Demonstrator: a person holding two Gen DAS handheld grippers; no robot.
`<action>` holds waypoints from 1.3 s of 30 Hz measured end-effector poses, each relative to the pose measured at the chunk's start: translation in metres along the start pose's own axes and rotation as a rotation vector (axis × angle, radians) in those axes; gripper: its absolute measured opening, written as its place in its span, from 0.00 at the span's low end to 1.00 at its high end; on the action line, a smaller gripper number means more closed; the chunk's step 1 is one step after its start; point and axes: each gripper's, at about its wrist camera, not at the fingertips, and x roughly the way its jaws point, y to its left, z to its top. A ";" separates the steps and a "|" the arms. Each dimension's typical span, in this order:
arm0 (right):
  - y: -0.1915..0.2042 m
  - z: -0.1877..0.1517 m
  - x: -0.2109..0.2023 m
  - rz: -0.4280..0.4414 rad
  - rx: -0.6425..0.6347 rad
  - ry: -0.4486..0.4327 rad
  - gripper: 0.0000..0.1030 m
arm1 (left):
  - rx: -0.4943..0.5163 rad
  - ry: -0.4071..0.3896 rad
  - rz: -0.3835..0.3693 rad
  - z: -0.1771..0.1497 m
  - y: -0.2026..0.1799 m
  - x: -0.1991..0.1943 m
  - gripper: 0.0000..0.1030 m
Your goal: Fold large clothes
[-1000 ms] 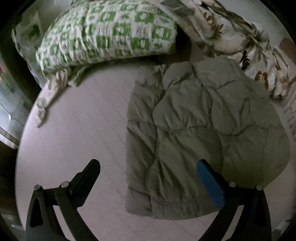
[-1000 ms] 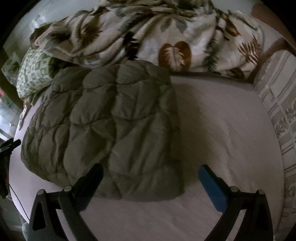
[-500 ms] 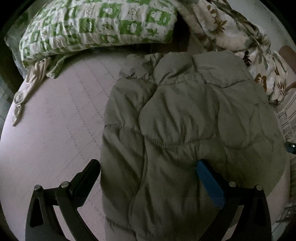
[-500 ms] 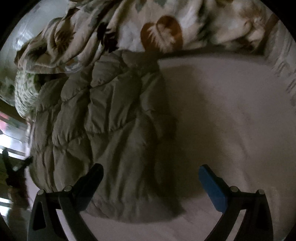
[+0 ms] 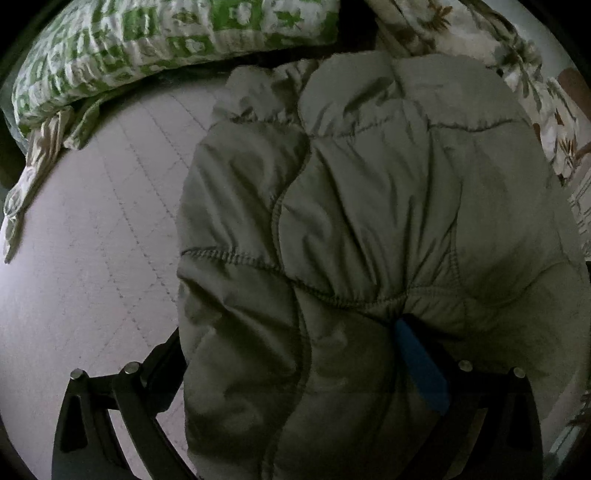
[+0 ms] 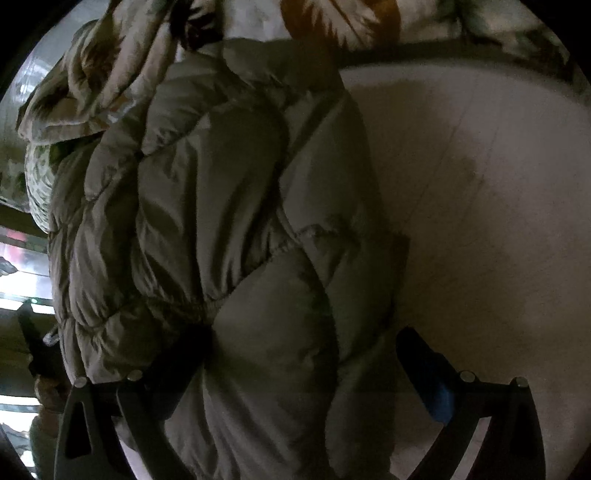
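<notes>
1. No brand, label or readable writing shows on any item in either view.
2. The jacket [image 5: 369, 229], an olive-grey quilted puffer with stitched seams, lies folded into a thick bundle on the bed [image 5: 92, 240]. It fills most of the left wrist view and the left and middle of the right wrist view.
3. The left gripper [image 5: 291, 354] is pressed into the near edge of the jacket. Its jaws are spread wide, with padded fabric bulging between them; its black finger [image 5: 162, 365] sits at the jacket's left edge and its blue finger [image 5: 421, 365] is sunk in a crease. The pictures do not show whether the fabric is clamped.
4. The right gripper [image 6: 306, 365] also stands with its jaws wide apart. Its black finger [image 6: 177, 365] pushes into the jacket, and its blue finger [image 6: 424, 373] sits just beside the jacket's right edge, over bare sheet. Whether it grips cannot be told.
5. The bed is covered with a pale pinkish quilted sheet with faint stitched lines.
6. A green-and-white patterned pillow [image 5: 155, 40] lies at the far left of the bed, beyond the jacket.
7. A blanket [image 6: 332, 26] with a brown leaf print is heaped along the far side, touching the jacket's far end.
8. The room is dim; bright light shows at the left rim of the right wrist view.
</notes>
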 end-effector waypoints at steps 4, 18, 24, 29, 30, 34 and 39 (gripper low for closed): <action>-0.014 0.001 0.018 0.084 0.048 0.044 1.00 | -0.008 0.038 -0.041 0.003 0.004 0.017 1.00; 0.033 0.001 0.004 -0.006 -0.060 -0.062 0.51 | 0.062 0.026 -0.052 0.024 -0.036 0.010 0.46; 0.050 -0.006 -0.018 -0.041 -0.084 -0.139 0.33 | 0.055 -0.026 -0.040 0.025 -0.040 -0.010 0.31; 0.063 -0.013 -0.042 -0.045 -0.091 -0.189 0.28 | 0.051 -0.061 -0.027 0.021 -0.043 -0.022 0.27; 0.065 -0.018 -0.046 -0.046 -0.094 -0.196 0.28 | 0.051 -0.067 -0.024 0.022 -0.044 -0.025 0.27; 0.071 -0.028 -0.065 -0.038 -0.097 -0.224 0.27 | 0.054 -0.095 -0.020 0.023 -0.048 -0.041 0.26; 0.065 -0.039 -0.090 -0.031 -0.103 -0.249 0.27 | 0.074 -0.122 -0.016 0.022 -0.056 -0.066 0.26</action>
